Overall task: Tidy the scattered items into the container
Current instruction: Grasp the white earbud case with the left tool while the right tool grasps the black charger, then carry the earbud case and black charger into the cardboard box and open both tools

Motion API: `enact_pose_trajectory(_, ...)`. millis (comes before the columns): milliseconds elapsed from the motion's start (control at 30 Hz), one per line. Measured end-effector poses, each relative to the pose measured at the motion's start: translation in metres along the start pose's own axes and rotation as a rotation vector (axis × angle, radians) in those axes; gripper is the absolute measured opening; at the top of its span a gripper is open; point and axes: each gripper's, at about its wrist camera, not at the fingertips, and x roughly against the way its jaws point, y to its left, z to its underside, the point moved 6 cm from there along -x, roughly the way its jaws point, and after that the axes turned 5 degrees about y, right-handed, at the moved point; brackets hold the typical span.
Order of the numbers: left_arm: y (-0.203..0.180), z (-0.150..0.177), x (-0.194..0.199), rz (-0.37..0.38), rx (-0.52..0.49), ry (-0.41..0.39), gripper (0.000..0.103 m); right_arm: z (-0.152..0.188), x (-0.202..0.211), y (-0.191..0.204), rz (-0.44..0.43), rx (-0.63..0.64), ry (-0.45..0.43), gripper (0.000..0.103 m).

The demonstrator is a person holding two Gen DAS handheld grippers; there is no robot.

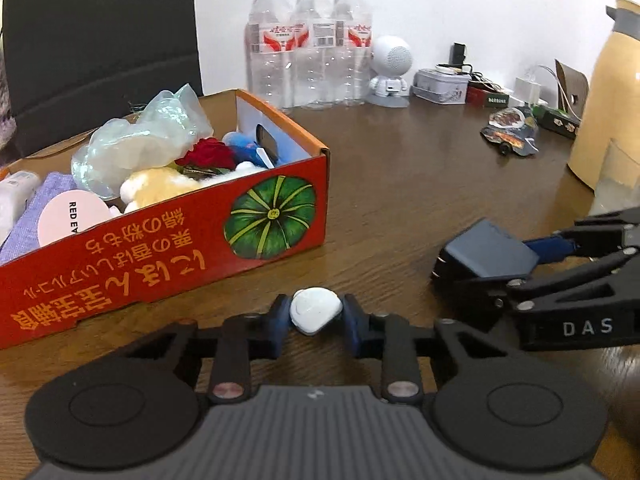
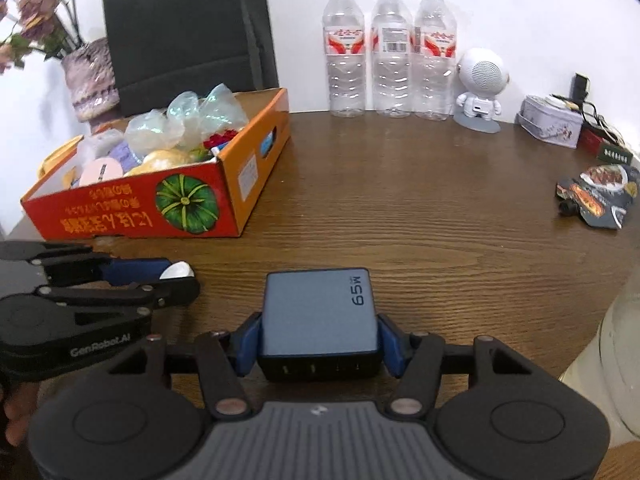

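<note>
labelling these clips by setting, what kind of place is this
Probably a home or office side table used as a catch-all: a wooden tabletop against a white wall, three water bottles, an astronaut speaker and tangled chargers.

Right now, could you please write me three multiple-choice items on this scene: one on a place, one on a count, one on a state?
1. Where does the red carton stand relative to the water bottles?
A. left of them
B. right of them
C. on top of them

2. How many water bottles stand by the wall?
A. two
B. three
C. five

3. What is the right gripper doing?
A. hanging open
B. gripping a grey charger
C. gripping a bottle

Answers: 1 A, the carton lies left in both views; 2 B, three caps show; 3 B, its jaws press the charger's sides.
</note>
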Motion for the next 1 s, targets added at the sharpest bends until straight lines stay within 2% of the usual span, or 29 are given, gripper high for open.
enact_pose_trajectory(200,0.011,0.004,0.016,-0.029,0.051,-0.022,0.028,0.001,0.003,0.009,-0.036,0.009,0.006,0.058)
enact_pose_trajectory(467,0.027,-0.003,0.093,-0.034,0.116,-0.143,0.028,-0.002,0.025,0.031,-0.069,0.038,-0.024,0.058)
enact_pose_trajectory(700,0.065,0.015,0.130,-0.082,0.205,-0.149,0.028,0.000,0.034,0.051,-0.076,0.063,-0.027,0.057)
enact_pose_trajectory(867,0.086,0.024,0.143,-0.072,0.255,-0.162,0.028,-0.002,0.047,0.062,-0.121,0.046,-0.049,0.057)
enact_pose_trajectory(1000,0.100,0.023,0.149,-0.082,0.268,-0.175,0.028,-0.011,0.061,0.075,-0.117,0.073,-0.073,0.057)
